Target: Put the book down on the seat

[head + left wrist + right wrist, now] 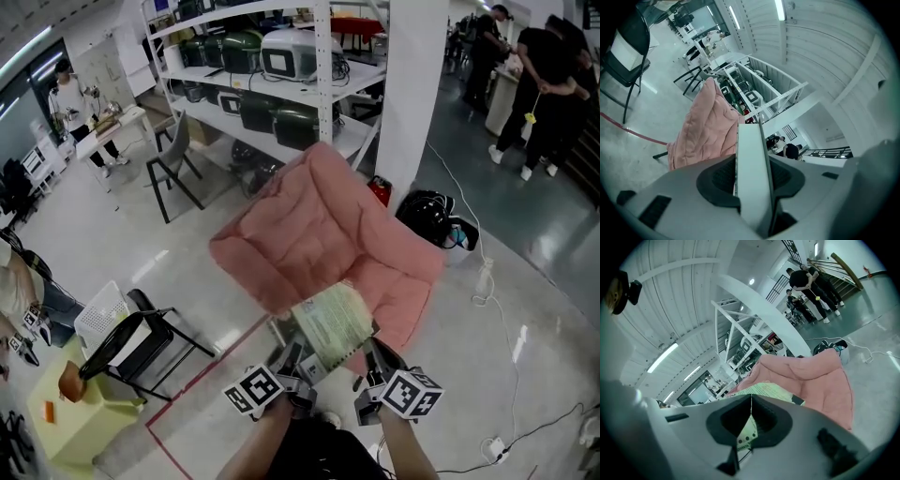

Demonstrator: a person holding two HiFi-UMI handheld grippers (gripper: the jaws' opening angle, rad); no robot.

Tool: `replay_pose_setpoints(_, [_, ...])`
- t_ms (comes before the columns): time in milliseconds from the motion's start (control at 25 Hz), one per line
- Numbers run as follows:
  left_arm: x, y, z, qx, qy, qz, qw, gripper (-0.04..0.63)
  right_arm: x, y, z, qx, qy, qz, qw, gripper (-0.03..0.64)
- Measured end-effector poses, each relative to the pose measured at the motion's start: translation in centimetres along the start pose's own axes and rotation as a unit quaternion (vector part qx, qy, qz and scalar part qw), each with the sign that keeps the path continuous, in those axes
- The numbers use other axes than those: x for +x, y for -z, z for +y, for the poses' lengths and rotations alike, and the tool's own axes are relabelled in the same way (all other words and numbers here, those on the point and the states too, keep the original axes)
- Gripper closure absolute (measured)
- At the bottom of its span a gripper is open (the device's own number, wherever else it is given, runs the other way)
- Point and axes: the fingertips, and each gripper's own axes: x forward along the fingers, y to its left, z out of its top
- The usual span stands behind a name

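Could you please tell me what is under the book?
The pink seat lies below the book, held by the left gripper and right gripper. The book hides the seat's front, so contact cannot be seen.

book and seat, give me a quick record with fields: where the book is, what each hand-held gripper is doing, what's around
book: held up in the air; in the head view it shows against the seat's near edge, not resting on it
left hand-held gripper: jaws closed on the book's thick edge
right hand-held gripper: jaws closed on a thin part of the book
seat: pink and padded, nothing seen lying on it
black chair: to the left of the seat
shelf rack: behind the seat
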Motion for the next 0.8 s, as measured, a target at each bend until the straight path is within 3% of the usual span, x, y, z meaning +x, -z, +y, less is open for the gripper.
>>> replay_pose_setpoints(360, [6.4,-1.2,1.9,0.032,-0.025,0.039,0.9984,0.425,4.5,-1.2,-1.8,0.006,0.013,0.004,1.0,0.604])
replay_pose_setpoints(800, [14.8,-0.7,7.9,0.027,-0.079,0.066,0.9943,0.425,11.7,-1.6,-7.2,0.026,0.052,0.027,0.998,0.604])
